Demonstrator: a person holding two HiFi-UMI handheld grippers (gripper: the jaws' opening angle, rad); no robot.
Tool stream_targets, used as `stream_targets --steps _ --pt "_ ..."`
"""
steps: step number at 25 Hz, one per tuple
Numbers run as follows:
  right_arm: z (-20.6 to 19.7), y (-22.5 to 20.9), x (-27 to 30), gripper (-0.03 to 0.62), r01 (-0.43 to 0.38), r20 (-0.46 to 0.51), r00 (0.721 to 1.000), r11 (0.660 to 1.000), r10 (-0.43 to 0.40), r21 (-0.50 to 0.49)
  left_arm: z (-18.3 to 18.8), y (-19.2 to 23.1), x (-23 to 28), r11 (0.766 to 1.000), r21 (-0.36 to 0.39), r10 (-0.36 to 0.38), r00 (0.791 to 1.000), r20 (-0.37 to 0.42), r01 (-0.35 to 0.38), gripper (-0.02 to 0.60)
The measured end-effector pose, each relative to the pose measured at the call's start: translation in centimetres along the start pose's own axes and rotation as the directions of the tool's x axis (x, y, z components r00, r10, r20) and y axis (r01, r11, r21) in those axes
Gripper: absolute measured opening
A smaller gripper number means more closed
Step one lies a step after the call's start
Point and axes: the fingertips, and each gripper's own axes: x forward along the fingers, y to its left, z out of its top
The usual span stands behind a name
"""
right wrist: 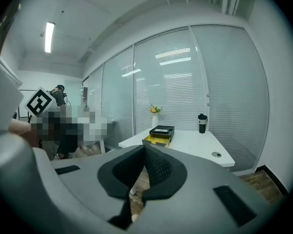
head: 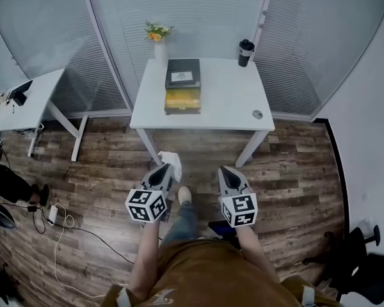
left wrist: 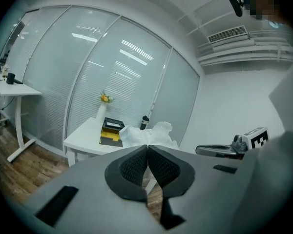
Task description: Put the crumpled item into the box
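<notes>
So the crumpled white paper wad (head: 168, 158) is pinched in my left gripper (left wrist: 147, 149). The jaws are clamped right at its near edge, and the rest of it puffs out past the tips. I've got it out in front of me at about waist height, well short of the table, so it's nowhere near going in yet. My guess is the tip grip is so I can just let go over the opening.

My right gripper (right wrist: 144, 152) has its jaws together on nothing, just hanging alongside.

The target, a black-lidded box with a yellow lower half (head: 182, 84), sits toward the back-left of the white rectangular table (head: 233, 104). The yellow part pokes out in front of the lid, so it looks open on my side, can't swear to it. Behind it is a white vase of yellow flowers (head: 158, 41), and a black tumbler (head: 245, 52) is off at the back-right corner.

Room's a small office: wood-plank floor (head: 294, 171), glass walls with blinds (head: 198, 11), another white desk (head: 32, 94) off to my left.
</notes>
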Motion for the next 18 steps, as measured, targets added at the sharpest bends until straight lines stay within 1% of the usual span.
stream_targets --steps 3,6,13,18 --pt "-0.3 -1.4 3.4 0.012 -0.008 -0.018 1.000 1.000 0.008 0.006 0.4 2.5 2.5 1.000 -0.017 0.024 1.000 -0.003 -0.024 0.029" --pt "0.0 -3.3 7.9 0.012 -0.008 -0.029 1.000 1.000 0.008 0.013 1.7 5.2 6.1 0.999 -0.018 0.033 0.999 -0.010 -0.033 0.029" --pt "2.4 -7.6 19.3 0.012 0.004 -0.058 0.998 1.000 -0.003 0.019 6.2 12.4 15.1 0.999 -0.014 0.037 0.998 -0.049 -0.038 0.029" --pt "3.8 -10.8 26.3 0.012 0.040 -0.086 0.996 0.999 -0.038 0.024 9.3 17.3 21.3 0.999 -0.032 0.025 0.998 -0.062 -0.027 0.029"
